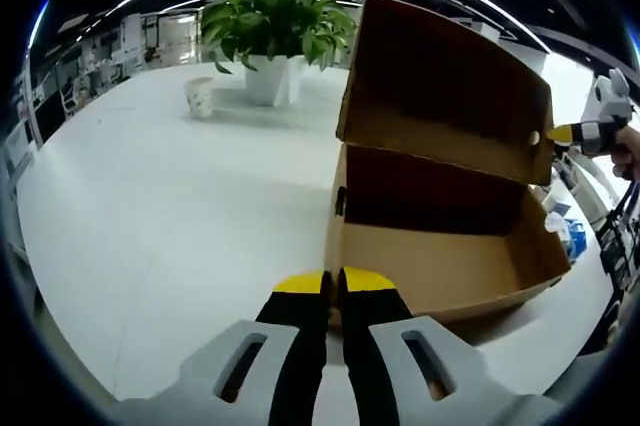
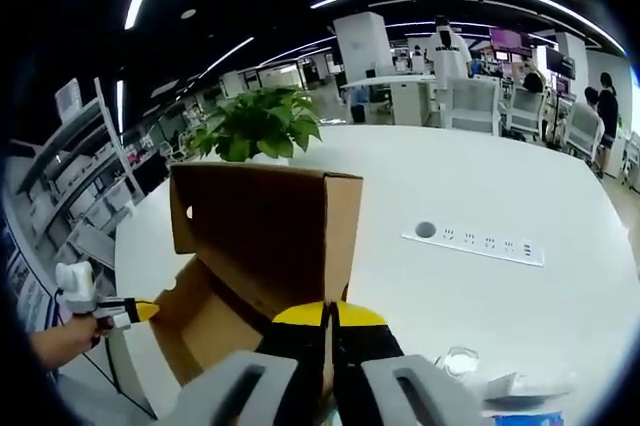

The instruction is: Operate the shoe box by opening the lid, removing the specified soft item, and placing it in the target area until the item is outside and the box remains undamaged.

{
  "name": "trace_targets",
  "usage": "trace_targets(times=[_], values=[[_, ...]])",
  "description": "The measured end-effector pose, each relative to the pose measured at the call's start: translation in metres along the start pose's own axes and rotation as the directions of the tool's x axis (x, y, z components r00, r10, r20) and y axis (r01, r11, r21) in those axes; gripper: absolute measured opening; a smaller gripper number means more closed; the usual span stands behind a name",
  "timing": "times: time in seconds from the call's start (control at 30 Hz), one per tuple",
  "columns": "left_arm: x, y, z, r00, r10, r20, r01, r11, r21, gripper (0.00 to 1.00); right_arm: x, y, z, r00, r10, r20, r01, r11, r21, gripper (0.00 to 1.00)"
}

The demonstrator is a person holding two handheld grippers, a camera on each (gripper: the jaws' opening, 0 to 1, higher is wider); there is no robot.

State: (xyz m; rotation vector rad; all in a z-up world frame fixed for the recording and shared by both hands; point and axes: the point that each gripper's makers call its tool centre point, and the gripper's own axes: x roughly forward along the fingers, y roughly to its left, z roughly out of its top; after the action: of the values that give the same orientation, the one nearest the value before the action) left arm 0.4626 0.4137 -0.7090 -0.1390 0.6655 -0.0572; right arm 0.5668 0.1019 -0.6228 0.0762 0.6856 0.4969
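Note:
The brown cardboard shoe box (image 1: 450,266) stands open on the white table (image 1: 160,216), its lid (image 1: 450,86) raised upright. What shows of the inside is bare cardboard; the floor is partly hidden. My left gripper (image 1: 332,282) is shut, its yellow tips against the box's near corner. It also comes in from the left as the left gripper (image 2: 140,311), at the box (image 2: 200,331) rim. My right gripper (image 2: 328,314) is shut on the side edge of the lid (image 2: 265,231). The right gripper (image 1: 560,133) meets the lid's front flap at the far right.
A potted plant (image 1: 275,31) and a paper cup (image 1: 200,96) stand behind the box. A white power strip (image 2: 475,239) lies on the table (image 2: 470,186), with a clear cup (image 2: 460,361) and a blue packet (image 2: 530,416) near its edge. Chairs and people sit far right.

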Motion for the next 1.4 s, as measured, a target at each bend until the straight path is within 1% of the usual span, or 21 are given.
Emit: trace_targets(times=[0.47,1.03,1.4], values=[[0.000,0.000,-0.001,1.000,-0.007,0.003,0.007,1.000,-0.001,0.02,-0.009,0.007,-0.008,1.000,-0.001,0.015,0.001,1.000,-0.030,0.00],[0.000,-0.001,-0.001,1.000,-0.012,0.007,0.012,1.000,-0.003,0.02,-0.015,0.011,-0.015,1.000,-0.006,0.026,0.008,0.998,-0.065,0.00],[0.000,0.000,0.000,1.000,-0.016,0.009,0.016,1.000,-0.007,0.02,-0.016,0.011,-0.020,1.000,-0.005,0.031,0.007,0.998,-0.065,0.00]])
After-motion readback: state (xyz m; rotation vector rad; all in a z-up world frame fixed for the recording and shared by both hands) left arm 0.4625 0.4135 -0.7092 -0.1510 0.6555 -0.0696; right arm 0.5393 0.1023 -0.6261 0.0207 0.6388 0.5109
